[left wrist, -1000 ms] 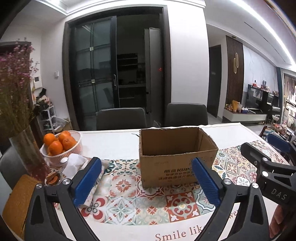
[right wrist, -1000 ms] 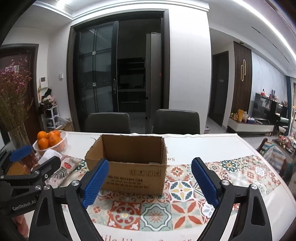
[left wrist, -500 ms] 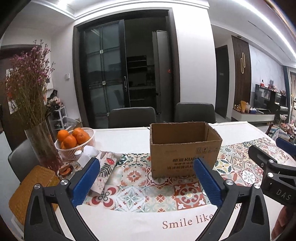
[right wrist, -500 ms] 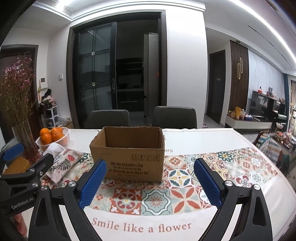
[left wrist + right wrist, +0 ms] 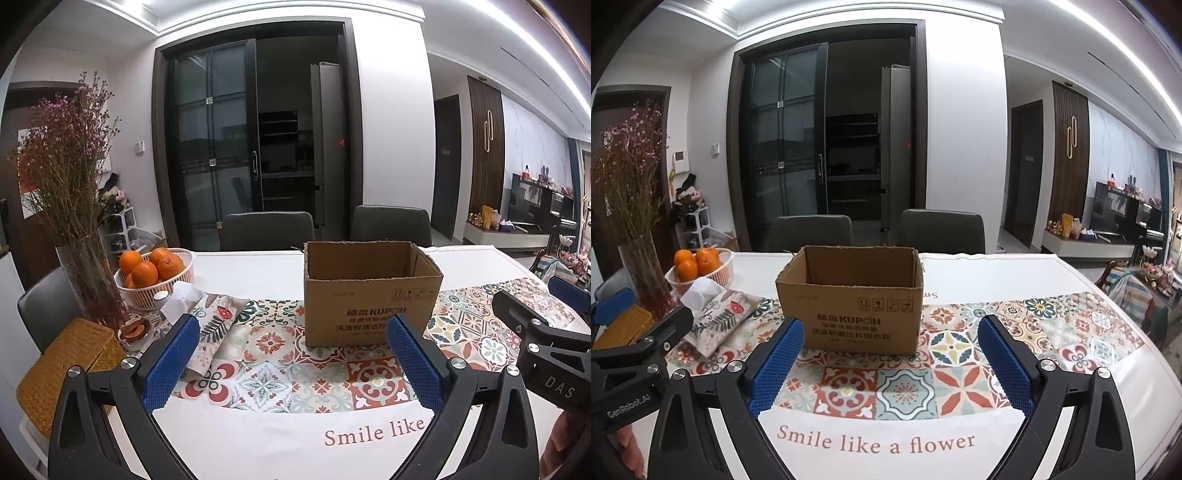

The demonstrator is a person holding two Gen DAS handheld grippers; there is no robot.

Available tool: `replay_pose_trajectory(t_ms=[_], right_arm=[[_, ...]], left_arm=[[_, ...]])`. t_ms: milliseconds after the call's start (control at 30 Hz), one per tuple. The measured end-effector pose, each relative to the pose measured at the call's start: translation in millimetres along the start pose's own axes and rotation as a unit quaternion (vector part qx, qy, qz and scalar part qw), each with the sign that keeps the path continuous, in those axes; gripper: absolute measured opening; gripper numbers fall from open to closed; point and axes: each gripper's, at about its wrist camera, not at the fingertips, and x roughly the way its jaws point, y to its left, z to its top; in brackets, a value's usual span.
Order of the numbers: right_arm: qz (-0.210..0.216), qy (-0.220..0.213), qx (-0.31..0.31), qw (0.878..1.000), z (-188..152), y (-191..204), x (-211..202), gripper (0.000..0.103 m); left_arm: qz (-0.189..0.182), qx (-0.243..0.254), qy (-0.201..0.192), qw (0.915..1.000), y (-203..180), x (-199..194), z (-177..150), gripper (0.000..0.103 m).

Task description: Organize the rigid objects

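**Two open claws before an open carton**

Left wrist view. Left claw point(image 5: 293, 356) spread wide, nothing between its blue, dimpled pads; black arms with silver bolts. Cardboard box point(image 5: 371, 295), brown corrugated, rectangular, top open, stands on the surface point(image 5: 258, 269) past the claw tips, on a tiled-pattern cloth point(image 5: 280, 354). Box front reads "KUPOH"; smaller print below partly hidden by the right pad. Cloth edge reads "Smile like", the rest cut off. Left: white slatted basket point(image 5: 147, 291) of oranges, glass vase point(image 5: 92, 280) of dried purple sprigs, woven mat point(image 5: 62, 365), floral fabric tissue pouch point(image 5: 218, 325). Right edge: part of the right claw's point(image 5: 546, 332) black frame, marked "DAS"; its far finger mostly out of frame.

Right wrist view. Right claw point(image 5: 888, 356) wide apart after a slight further opening, empty; same blue textured pads. Box centred just beyond the tips, interior floor not visible. Cloth text complete: "Smile like a flower". Lower left: left claw's body, lettered "GenRobot.AI", a fingertip of the person beneath it.
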Motion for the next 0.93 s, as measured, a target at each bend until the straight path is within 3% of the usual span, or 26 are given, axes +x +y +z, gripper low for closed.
replay_pose_trajectory(t_ms=[933], right_arm=[[0.007, -0.004, -0.001, 1.000, 0.2, 1.7, -4.5, 0.096]], left_arm=[[-0.008, -0.005, 0.001, 1.0000, 1.4, -4.8, -1.1, 0.103]])
